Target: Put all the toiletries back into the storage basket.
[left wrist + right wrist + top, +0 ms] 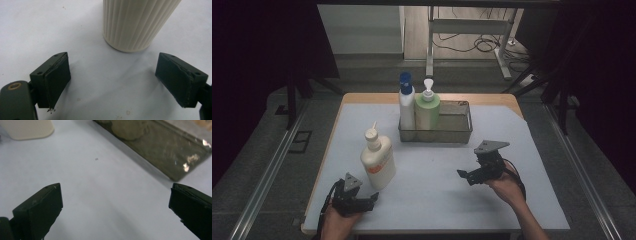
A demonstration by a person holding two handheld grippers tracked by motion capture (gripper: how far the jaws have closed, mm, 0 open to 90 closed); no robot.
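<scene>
A cream bottle [377,161] with an orange label and a pointed cap stands on the white mat, left of centre. My left gripper [360,194] is just in front of it, low at the table's near left. In the left gripper view its jaws are wide open, and the bottle's ribbed base [135,22] stands a little beyond them, untouched. My right gripper [475,172] hovers at the near right, in front of the metal basket [459,131]. It is open over bare mat, with the basket's wall [160,152] ahead and the cream bottle [27,128] at the far left.
The basket holds a white bottle with a blue cap [406,102] and a green bottle with a white pump [427,111], both upright at its left end. The table's wooden edge [327,150] shows beside the mat. Beyond the table are a desk frame and cables on the floor.
</scene>
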